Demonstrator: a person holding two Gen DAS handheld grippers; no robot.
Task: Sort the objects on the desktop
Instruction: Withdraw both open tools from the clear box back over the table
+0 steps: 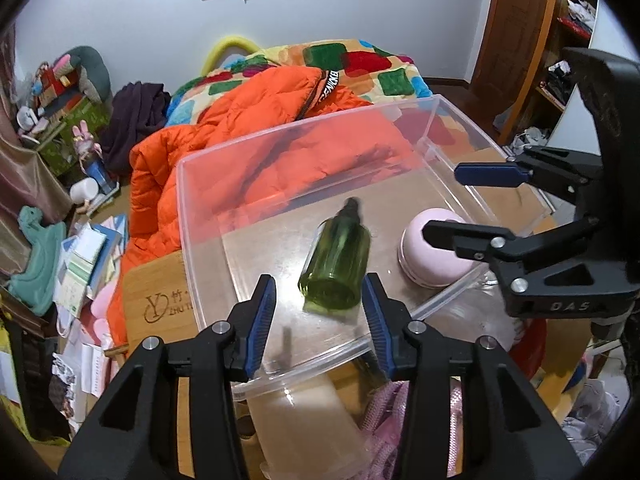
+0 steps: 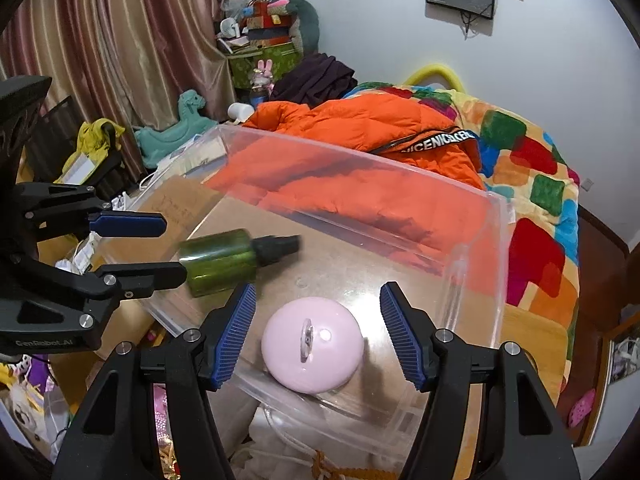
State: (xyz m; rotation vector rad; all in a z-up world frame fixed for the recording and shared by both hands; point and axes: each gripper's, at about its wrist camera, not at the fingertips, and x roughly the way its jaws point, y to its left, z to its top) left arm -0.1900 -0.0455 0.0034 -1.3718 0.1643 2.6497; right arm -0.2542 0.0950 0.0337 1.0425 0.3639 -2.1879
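A cluttered bedroom lies behind the work: a bed under a patchwork blanket (image 2: 536, 168) with an orange jacket (image 1: 224, 148) thrown over it, curtains at the upper left of the right wrist view, and a small wooden table (image 1: 154, 292) carrying a clear plastic bin (image 1: 188, 200). In the left wrist view the left gripper (image 1: 319, 312) hovers at lower centre with its jaws spread, and the green spray bottle (image 1: 338, 260) lies on its side in the bin just past the fingertips, no pad touching it. In the right wrist view the right gripper (image 2: 318, 332) also stands spread over the bin's near rim, bracketing the pink domed object (image 2: 313, 350) that sits on the bin floor, with clear gaps on both sides. Both things appear to be already in the bin, so the step looks like a release; doing it well probably means lifting each gripper straight up and clear of the rim, since a sideways drag could set the round bottle rolling.
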